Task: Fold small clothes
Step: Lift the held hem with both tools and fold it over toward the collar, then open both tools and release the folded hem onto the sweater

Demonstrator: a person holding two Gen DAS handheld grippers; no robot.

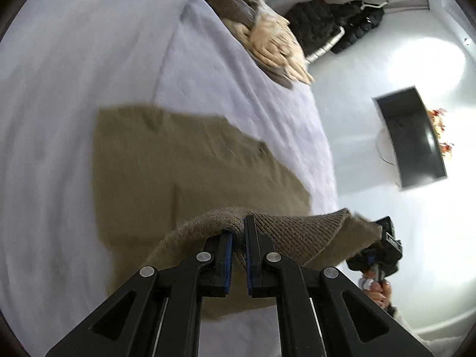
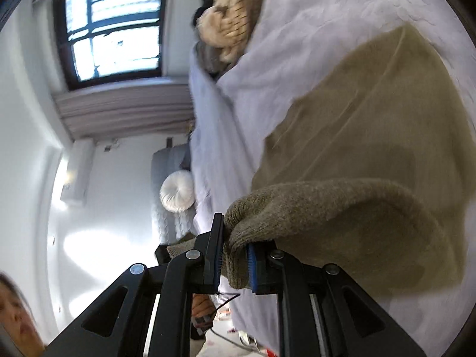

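Two wrist-camera views show a bedroom, both tilted sideways. In the left wrist view, the left gripper (image 1: 239, 232) is clamped on the ribbed hem of an olive-brown knitted sweater (image 1: 184, 163), a fold of knit pinched between its blue-padded fingers (image 1: 227, 248). The hem arches up off the bed at the tongs, while the rest of the sweater lies spread flat beyond them on a pale lavender bedspread (image 1: 74, 74). To the right of these tongs, the lifted hem runs across to the right gripper (image 1: 379, 238), which grips its other end, with the person's hand (image 1: 377, 288) below it.

In the right wrist view, the right gripper (image 2: 233, 241) is closed on a thick bunch of the same sweater (image 2: 372, 136), the hem curling up and away to the right of the tongs. Far beyond both pairs of tongs, a heap of cream and grey clothes (image 1: 267, 38) sits on the bed. Left of the right tongs are a window (image 2: 116, 29), a round white cushion (image 2: 177, 191) and, at the lower edge, part of the person's face (image 2: 16, 321).
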